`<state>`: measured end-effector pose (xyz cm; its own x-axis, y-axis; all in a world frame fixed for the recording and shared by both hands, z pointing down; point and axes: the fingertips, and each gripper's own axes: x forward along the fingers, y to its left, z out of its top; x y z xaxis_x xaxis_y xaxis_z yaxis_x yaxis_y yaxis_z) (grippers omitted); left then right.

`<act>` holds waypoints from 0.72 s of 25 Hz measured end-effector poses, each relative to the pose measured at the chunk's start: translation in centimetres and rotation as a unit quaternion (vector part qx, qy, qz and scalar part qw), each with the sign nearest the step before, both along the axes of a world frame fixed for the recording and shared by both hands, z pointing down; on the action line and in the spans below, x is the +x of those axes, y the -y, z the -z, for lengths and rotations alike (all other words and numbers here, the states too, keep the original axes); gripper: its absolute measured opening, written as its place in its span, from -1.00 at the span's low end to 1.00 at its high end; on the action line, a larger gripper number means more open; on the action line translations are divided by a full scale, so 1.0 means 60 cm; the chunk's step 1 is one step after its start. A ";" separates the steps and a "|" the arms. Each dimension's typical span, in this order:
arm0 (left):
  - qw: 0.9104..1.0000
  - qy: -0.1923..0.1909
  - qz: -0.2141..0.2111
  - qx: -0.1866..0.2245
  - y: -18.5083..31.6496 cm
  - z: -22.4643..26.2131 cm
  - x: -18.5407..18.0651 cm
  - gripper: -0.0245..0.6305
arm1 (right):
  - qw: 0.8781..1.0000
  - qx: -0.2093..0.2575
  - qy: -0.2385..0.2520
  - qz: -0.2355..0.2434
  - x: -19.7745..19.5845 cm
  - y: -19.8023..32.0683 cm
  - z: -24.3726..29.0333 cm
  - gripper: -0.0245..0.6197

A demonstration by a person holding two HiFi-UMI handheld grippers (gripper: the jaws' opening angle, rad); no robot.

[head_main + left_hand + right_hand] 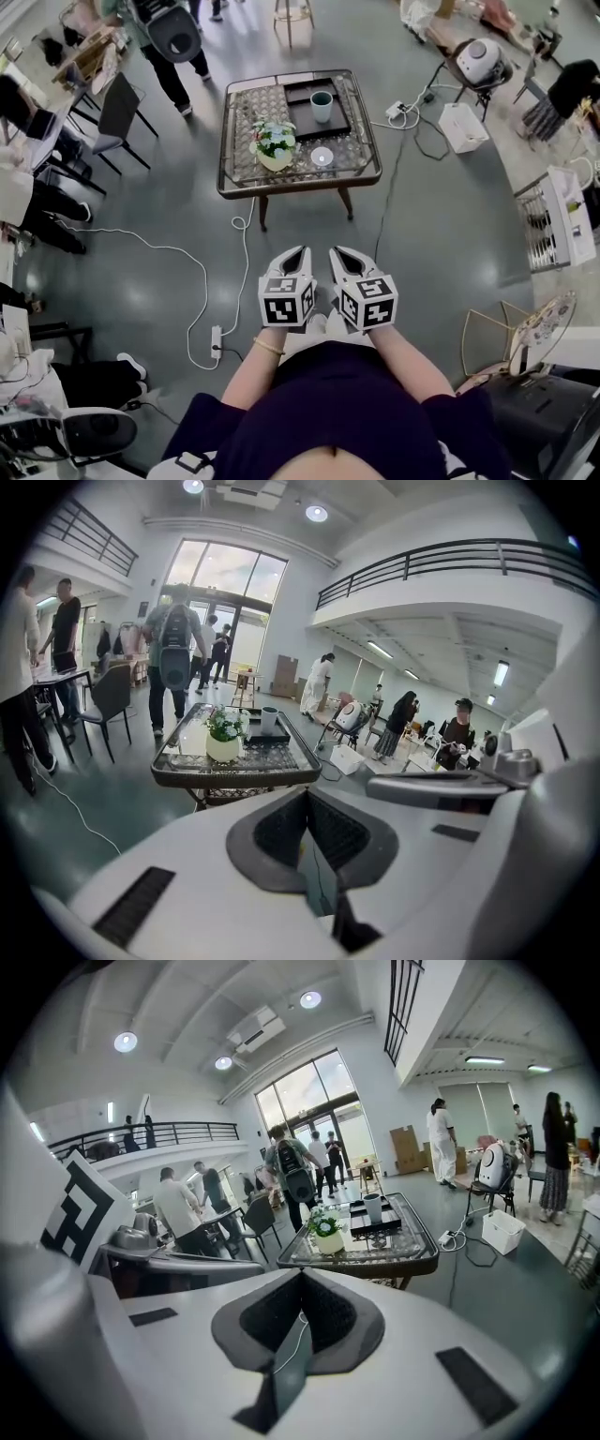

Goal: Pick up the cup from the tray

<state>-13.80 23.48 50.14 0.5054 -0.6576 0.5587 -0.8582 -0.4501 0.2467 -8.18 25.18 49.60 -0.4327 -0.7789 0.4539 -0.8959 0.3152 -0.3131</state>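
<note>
Teal on black
Pale teal ceramic cup; black rectangular tray; lattice-patterned glass table, brown rim; white left gripper and right gripper, black-and-white square markers.

On the surface, the tray sits toward one o'clock with the cup in it. The potted plant stands at eight o'clock, the small dish at five.

Daylight is pouring in through the tall windows behind the glass-topped table, blowing them out to near white. Round ceiling lamps above the table are adding even brightness. The grey floor around the table is showing soft sheen and faint shadows. Both gripper views are bulging and darkening toward their rounded edges.
</note>
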 end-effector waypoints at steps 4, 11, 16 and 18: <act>1.000 -0.002 -0.002 -0.006 0.006 -0.007 -0.003 -0.90 | 1.000 -0.004 -0.001 -0.003 -0.002 0.007 -0.002 -0.90; 1.000 0.000 -0.008 -0.010 0.045 -0.014 0.006 -0.90 | 1.000 -0.003 -0.004 0.001 -0.002 0.052 -0.005 -0.90; 1.000 0.002 -0.006 -0.009 0.102 -0.018 0.023 -0.90 | 1.000 0.005 -0.003 0.007 0.008 0.117 -0.008 -0.90; 1.000 0.004 -0.006 -0.009 0.130 -0.020 0.033 -0.90 | 1.000 0.004 -0.001 0.008 0.019 0.151 -0.011 -0.90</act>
<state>-11.82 15.65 51.33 0.5083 -0.6416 0.5744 -0.8549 -0.4563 0.2469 -7.06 16.12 50.24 -0.4435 -0.7762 0.4481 -0.8917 0.3317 -0.3079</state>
